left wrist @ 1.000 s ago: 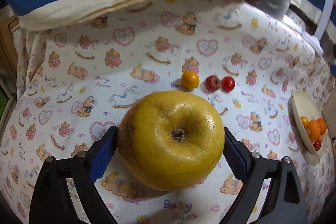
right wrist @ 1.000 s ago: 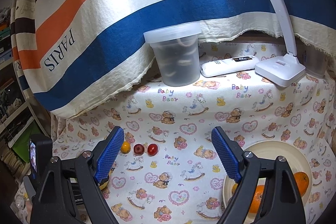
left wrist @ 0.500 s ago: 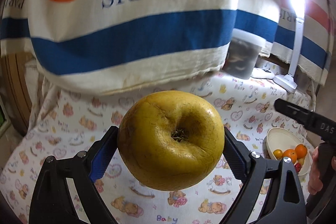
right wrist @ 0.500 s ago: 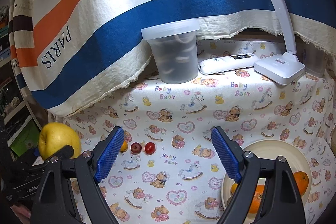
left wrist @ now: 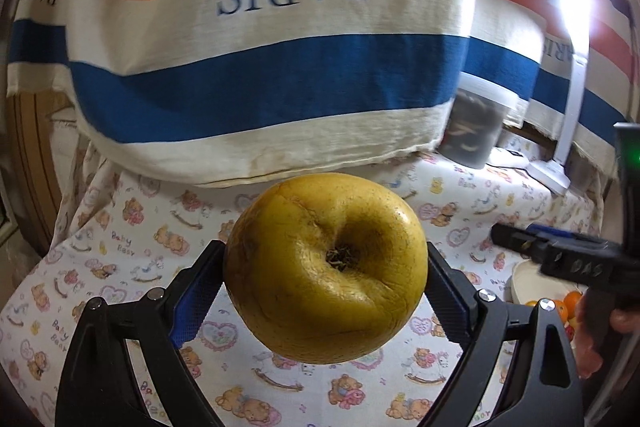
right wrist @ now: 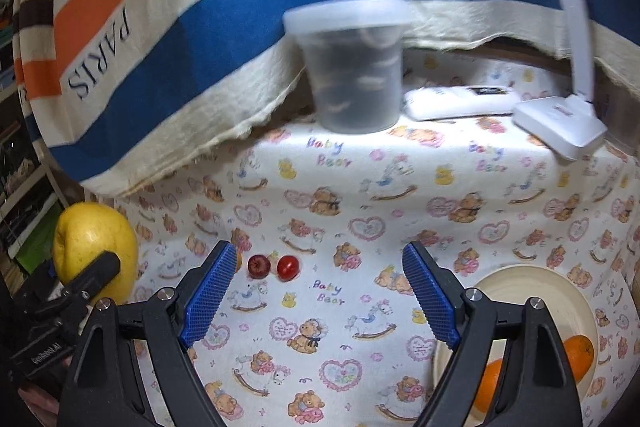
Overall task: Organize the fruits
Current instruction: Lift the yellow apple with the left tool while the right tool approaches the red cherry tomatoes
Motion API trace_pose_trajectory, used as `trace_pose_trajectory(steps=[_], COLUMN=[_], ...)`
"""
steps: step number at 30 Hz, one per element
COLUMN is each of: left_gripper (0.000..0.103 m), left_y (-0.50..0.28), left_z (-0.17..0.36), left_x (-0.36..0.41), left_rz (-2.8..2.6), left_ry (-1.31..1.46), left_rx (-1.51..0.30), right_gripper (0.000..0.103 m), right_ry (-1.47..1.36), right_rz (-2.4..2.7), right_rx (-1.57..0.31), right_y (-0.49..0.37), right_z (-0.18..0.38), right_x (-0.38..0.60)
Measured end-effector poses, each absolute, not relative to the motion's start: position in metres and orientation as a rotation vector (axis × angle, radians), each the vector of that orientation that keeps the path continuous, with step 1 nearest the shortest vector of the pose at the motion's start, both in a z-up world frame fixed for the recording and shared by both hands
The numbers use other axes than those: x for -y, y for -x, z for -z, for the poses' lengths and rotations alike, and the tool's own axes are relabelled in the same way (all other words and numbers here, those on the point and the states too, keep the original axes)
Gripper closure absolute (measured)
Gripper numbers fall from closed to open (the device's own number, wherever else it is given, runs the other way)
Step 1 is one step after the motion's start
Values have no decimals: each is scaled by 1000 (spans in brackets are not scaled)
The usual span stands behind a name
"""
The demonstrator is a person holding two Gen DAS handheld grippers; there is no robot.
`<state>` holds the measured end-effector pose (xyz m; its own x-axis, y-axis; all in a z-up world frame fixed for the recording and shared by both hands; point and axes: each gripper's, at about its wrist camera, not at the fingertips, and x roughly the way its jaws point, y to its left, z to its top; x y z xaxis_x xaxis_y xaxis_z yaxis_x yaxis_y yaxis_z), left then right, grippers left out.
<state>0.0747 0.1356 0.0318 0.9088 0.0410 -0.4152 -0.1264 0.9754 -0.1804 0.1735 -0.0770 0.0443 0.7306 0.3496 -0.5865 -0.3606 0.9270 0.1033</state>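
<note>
A big yellow wrinkled fruit (left wrist: pixel 325 267) is clamped between the blue pads of my left gripper (left wrist: pixel 325 281), held in the air above the printed tablecloth. The right wrist view shows the same yellow fruit (right wrist: pixel 94 245) at far left, with the left gripper (right wrist: pixel 68 291) on it. My right gripper (right wrist: pixel 320 291) stands open with nothing between its fingers, above the cloth. Beyond its left pad lie two small red fruits (right wrist: pixel 272 266) and a partly hidden small orange one (right wrist: pixel 239 259). A cream plate (right wrist: pixel 532 291) with oranges (right wrist: pixel 576 351) sits at lower right.
A lidded plastic tub (right wrist: pixel 354 67), a white remote-like device (right wrist: pixel 460 102) and a white desk lamp (right wrist: pixel 560 125) stand at the back of the table. A striped "PARIS" cloth (left wrist: pixel 280 39) hangs behind. The right gripper (left wrist: pixel 560 259) and a hand (left wrist: pixel 592 331) show at the left wrist view's right edge.
My left gripper has lifted the yellow fruit off the cloth and tilted upward, so the hanging cloth now fills its view. The right gripper has shifted, bringing the tub nearer the view's centre.
</note>
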Motion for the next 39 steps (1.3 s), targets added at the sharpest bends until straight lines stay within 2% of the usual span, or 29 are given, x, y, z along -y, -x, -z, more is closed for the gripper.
trace_pose_trajectory(steps=[7, 10, 19, 21, 23, 31, 33, 35, 39], left_gripper=[11, 11, 11, 11, 11, 11, 11, 11, 11], left_y=[-86, -88, -90, -90, -89, -91, -91, -91, -91], left_z=[-19, -16, -10, -10, -10, -11, -11, -12, -13], left_x=[-145, -148, -166, -168, -168, -160, -159, -159, -161], left_rz=[-140, -160, -198, -209, -218, -199, -199, -198, -194], left_ry=[206, 218, 301, 306, 296, 274, 266, 268, 274], left_rx=[-461, -481, -509, -507, -505, -512, -511, -511, -512], right_gripper=[17, 22, 25, 28, 37, 38, 41, 51, 53], right_ry=[53, 82, 45, 30, 4, 51, 75, 90, 83], right_rz=[-436, -457, -442, -449, -463, -457, -445, -427, -432], right_rx=[-816, -855, -924, -939, -959, -924, -912, -902, -900], right_y=[-217, -228, -254, -258, -262, -263, -261, -259, -257], right_z=[0, 16, 41, 47, 52, 55, 56, 57, 56], right_x=[31, 13, 1, 3, 4, -7, -9, -10, -4])
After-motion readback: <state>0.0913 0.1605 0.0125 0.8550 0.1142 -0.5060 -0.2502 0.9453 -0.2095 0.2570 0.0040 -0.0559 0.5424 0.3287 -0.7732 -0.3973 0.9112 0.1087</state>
